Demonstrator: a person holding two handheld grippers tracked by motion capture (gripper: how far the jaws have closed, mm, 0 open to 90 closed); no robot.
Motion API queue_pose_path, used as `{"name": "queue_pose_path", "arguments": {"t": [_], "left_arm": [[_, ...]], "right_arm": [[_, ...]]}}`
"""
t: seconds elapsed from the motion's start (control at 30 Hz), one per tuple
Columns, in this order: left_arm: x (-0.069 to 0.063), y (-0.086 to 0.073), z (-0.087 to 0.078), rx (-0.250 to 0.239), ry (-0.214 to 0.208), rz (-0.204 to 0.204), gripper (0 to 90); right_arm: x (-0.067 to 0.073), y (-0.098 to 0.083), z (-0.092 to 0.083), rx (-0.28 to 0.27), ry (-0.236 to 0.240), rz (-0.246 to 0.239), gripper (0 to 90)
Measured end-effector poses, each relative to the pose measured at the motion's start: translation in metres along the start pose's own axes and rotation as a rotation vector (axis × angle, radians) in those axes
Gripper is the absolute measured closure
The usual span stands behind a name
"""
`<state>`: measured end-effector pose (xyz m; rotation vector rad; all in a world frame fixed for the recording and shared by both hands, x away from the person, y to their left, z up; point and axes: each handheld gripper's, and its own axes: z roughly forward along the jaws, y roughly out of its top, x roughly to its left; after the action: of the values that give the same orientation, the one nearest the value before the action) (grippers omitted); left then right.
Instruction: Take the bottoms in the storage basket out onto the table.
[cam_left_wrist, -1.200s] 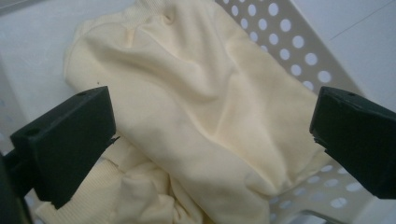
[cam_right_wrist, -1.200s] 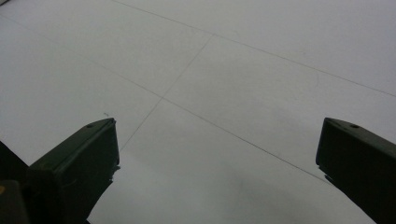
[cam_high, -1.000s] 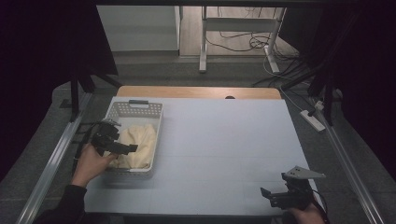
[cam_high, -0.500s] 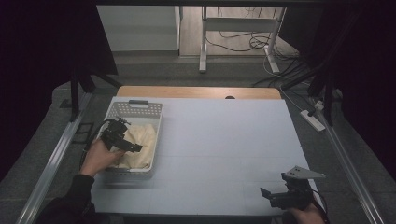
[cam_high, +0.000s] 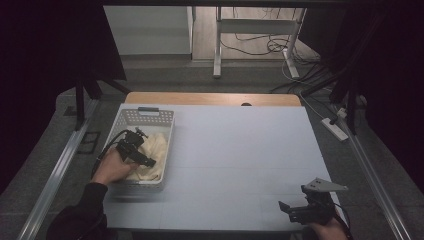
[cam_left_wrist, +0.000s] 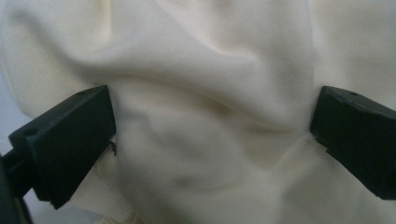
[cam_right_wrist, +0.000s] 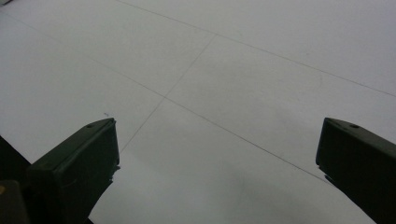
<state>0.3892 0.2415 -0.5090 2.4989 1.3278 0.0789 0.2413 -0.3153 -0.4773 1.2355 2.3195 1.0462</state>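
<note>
Cloth (cam_high: 150, 150) bunched in basket (cam_high: 148, 116), table's 9 o'clock edge. Left gripper (cam_left_wrist: 212, 126) wide open, jaws straddling fold, likely touching fabric; close view, depth unclear. Step: pinch thick ridge, close fully, lift straight over rim. Right gripper (cam_high: 292, 212) wide open, idle, 5 o'clock.

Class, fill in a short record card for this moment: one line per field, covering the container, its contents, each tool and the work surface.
Container: white slotted basket, at the table's left side
Contents: cream cloth, crumpled in the basket
Left tool: jaws wide open, pressed into the cloth, a fold between them
Right tool: jaws open, holding nothing, over bare table near the front right corner
Surface: pale table
</note>
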Motion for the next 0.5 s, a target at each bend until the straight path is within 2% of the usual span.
{"name": "queue_pose_path", "arguments": {"t": [0.27,0.4,0.5], "left_arm": [[-0.0052,0.0056,0.005,0.036,0.039,0.018,0.0],[-0.0069,0.0022,0.0043,0.014,0.049,0.038,5.1],[-0.0091,-0.0023,0.0015,-0.029,0.05,0.067,14.2]], "right_arm": [[0.0005,0.0001,0.0004,0.003,0.001,-0.003,0.0],[0.0009,0.0003,0.0005,0.006,-0.001,-0.009,0.0],[0.0012,0.0003,0.0006,0.007,-0.001,-0.011,0.0]]}}
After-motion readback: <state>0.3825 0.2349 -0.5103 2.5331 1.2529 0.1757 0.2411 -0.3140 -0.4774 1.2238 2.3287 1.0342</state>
